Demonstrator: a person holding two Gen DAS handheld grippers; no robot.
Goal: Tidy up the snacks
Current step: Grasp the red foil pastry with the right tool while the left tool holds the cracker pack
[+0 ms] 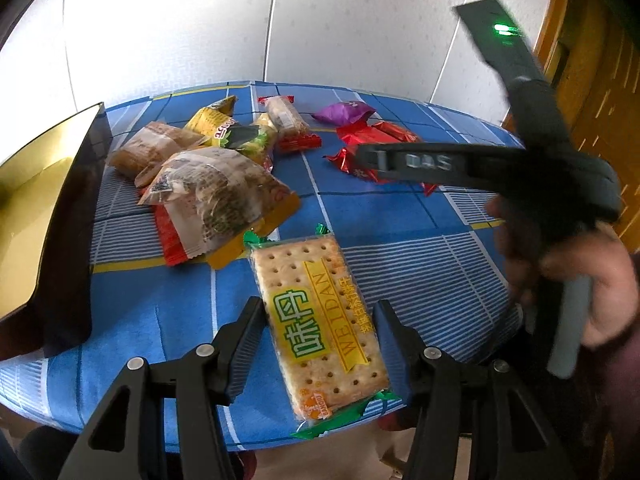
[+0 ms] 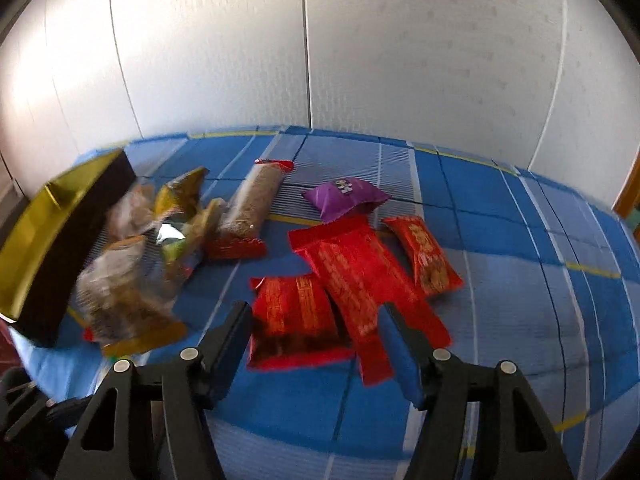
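Left gripper [image 1: 320, 344] stands with its jaws spread wide, one on either side of the cracker packet [image 1: 320, 320], a clear wrapper with green crimped ends and a yellow band reading WEIDAN. The packet lies flat on the worktop [image 1: 400, 224], which is covered by a blue checked cloth, and sits at the cloth's near edge; whether the pads actually touch its sides cannot be told from the left wrist view.

Taking the cracker packet as the landmark: behind it and to the left lies a heap of brownish clear-wrapped snacks [image 1: 216, 188], with yellow packets [image 1: 212, 120] farther back. Beyond the heap stands a long biscuit pack [image 1: 288, 124] with red ends. Far behind the packet, to the right, a purple pouch [image 1: 344, 112] lies next to red foil packets [image 1: 360, 148]. Left of the packet, at the cloth's edge, sits a dark box [image 1: 60, 232] with a gold inside.

Right of the packet the person's right hand [image 1: 572, 276] grips the other tool's handle (blurred, with a green light on its upper part).

Right gripper [image 2: 316, 340] is likewise wide open and holds nothing, hovering over three red foil packets [image 2: 352, 284] in the right wrist view, the nearest one lying between its fingers and below them. The purple pouch [image 2: 344, 198] lies just past those red packets.
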